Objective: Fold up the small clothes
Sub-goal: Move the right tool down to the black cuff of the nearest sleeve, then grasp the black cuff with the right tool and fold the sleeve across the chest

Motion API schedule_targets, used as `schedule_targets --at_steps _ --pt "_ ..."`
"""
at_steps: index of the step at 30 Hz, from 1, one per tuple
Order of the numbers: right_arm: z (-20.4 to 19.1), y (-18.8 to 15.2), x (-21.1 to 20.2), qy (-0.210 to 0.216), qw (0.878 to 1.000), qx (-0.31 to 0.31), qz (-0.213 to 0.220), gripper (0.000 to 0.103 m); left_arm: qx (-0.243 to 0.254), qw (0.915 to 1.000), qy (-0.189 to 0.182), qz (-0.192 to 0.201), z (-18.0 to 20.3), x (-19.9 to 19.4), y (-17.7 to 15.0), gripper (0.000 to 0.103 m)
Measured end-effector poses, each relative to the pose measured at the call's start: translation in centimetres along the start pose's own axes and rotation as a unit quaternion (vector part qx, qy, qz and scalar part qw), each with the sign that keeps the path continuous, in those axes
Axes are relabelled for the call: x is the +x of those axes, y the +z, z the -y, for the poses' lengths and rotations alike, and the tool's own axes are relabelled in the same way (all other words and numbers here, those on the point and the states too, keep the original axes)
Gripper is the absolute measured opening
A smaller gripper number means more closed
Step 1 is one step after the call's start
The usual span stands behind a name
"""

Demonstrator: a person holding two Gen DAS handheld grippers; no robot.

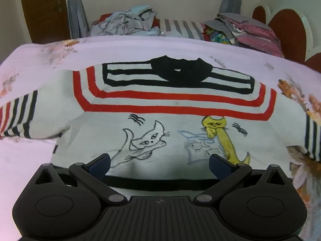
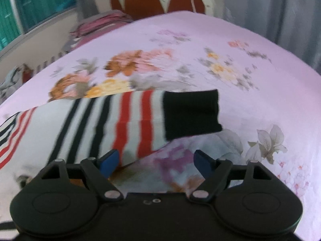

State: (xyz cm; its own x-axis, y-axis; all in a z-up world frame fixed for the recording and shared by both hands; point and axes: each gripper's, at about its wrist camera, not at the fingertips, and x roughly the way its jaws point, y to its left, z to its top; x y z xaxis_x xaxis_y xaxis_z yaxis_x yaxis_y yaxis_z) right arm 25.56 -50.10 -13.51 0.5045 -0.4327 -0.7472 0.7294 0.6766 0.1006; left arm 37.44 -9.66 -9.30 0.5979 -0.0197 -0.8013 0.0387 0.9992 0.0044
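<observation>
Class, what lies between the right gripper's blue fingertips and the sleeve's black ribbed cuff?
Right wrist view: only bare floral bedsheet separates the open right gripper from the cuff.

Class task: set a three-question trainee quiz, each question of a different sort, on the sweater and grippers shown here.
1. True or false: the sweater lies spread flat on the bed sheet.
2. The sleeve cuff is: A red, B black, C yellow.
3. Fill in: the right gripper has its jaws ____ with nothing gripped.

Key: 1 true; 2 B; 3 open.
</observation>
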Motion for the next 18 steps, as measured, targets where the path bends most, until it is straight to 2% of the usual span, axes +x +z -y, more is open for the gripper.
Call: schedule_targets --at_steps 4,6,8,9,11,13,15,18 --pt "1.2 0.5 1.6 0.006 0.999 0.036 -0.006 0.078 0.001 0.9998 0.018 0.001 -0.3 0.6 0.3 0.103" --pt "1.4 0.9 2.1 0.004 0.999 0.047 0.008 0.074 -0.006 0.9998 0.021 0.002 -0.7 0.8 0.4 0.103" --pt "1.6 1.4 2.4 -0.002 0.998 0.055 0.019 0.064 -0.004 0.9996 0.028 -0.001 -1.0 1.0 0.5 0.103" --pt "1.8 1.7 2.7 -0.002 0.998 0.063 0.026 0.053 -0.004 0.9995 0.029 -0.005 -1.1 1.2 0.5 0.103" --pt "2.0 2.1 3.0 0.007 0.997 0.074 0.032 0.040 -0.003 0.9993 0.034 -0.018 -1.2 1.5 0.5 0.103" --pt "1.9 2.5 2.9 0.022 0.996 0.079 0.037 0.017 -0.004 0.9991 0.036 -0.021 -1.4 1.6 0.5 0.103" --pt "1.3 2.8 2.4 0.027 0.996 0.072 0.048 0.010 -0.005 0.9991 0.038 -0.021 -1.5 1.6 0.4 0.103" --pt "-0.4 3.4 0.9 0.040 0.995 0.047 0.080 0.008 -0.008 0.9993 0.028 -0.026 -1.7 1.5 0.6 0.103"
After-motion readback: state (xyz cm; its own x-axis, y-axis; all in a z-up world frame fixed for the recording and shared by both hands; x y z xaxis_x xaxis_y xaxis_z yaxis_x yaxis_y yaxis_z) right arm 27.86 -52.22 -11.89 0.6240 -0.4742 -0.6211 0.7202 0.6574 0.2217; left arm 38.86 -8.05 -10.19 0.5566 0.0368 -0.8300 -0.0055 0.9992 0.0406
